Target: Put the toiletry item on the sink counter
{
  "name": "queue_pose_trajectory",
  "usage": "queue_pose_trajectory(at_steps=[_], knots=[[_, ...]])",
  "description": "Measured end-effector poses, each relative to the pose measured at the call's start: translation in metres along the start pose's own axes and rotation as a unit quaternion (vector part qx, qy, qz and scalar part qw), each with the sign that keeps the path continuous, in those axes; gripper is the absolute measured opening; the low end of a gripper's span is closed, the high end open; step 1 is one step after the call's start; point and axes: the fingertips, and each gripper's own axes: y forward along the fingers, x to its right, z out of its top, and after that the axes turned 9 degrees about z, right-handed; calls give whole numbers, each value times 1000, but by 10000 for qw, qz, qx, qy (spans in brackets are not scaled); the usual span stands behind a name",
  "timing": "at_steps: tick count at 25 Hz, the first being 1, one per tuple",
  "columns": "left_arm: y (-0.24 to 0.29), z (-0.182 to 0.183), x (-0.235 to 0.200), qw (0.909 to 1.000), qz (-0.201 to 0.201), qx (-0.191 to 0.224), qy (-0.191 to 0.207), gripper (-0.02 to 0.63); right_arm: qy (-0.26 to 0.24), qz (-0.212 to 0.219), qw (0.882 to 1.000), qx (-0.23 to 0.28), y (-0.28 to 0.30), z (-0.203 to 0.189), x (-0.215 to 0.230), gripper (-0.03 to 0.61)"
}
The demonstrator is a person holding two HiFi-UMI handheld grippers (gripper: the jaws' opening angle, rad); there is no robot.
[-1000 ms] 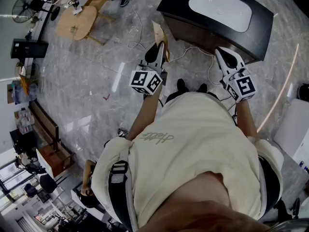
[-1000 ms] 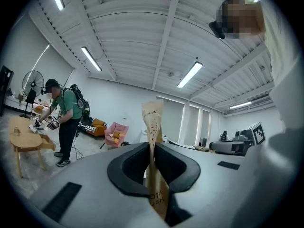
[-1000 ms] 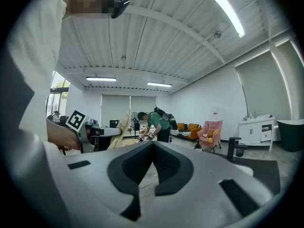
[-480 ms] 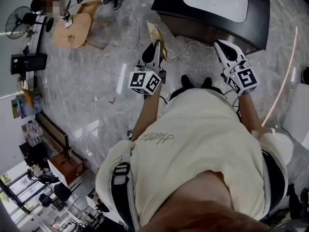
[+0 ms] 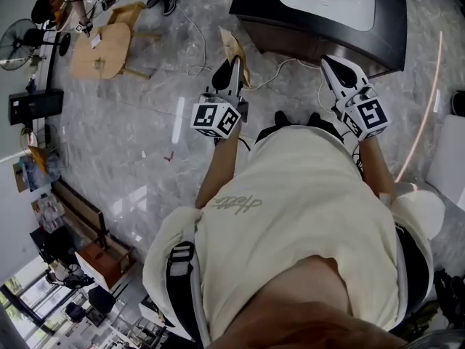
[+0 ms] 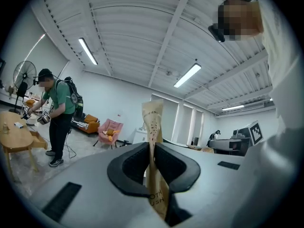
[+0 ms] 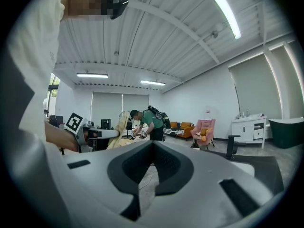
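In the head view my left gripper (image 5: pixel 231 65) is shut on a tan paper toiletry packet (image 5: pixel 235 48) that sticks out past its tips toward the sink counter (image 5: pixel 254 13). The counter is a dark cabinet with a white basin (image 5: pixel 327 2), standing just ahead on the marble floor. The left gripper view shows the packet (image 6: pixel 153 122) pinched upright between the jaws of the left gripper (image 6: pixel 153 148). My right gripper (image 5: pixel 331 64) is held beside the counter's near edge. In its own view the right gripper (image 7: pixel 152 148) is shut with nothing in it.
Cables (image 5: pixel 290 67) trail over the floor in front of the counter. A wooden table with chairs (image 5: pixel 102 49) and another person (image 6: pixel 57 113) are at the far left. A fan (image 5: pixel 18 38) and a pink armchair (image 6: pixel 110 129) stand further off.
The view has shifted a little, and the counter now sits slightly further left in the picture. Both grippers keep their pose, and the packet stays in the left one.
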Motion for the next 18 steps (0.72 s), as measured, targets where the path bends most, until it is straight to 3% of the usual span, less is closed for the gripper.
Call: queue_pose_trajectory(at_steps=[10, 18], knots=[[24, -2, -43, 9990, -388, -207, -31, 40, 103, -395, 9991, -135, 45, -5, -4, -6], [48, -32, -61, 9978, -335, -504, -268, 40, 194, -432, 9986, -256, 64, -17, 16, -5]])
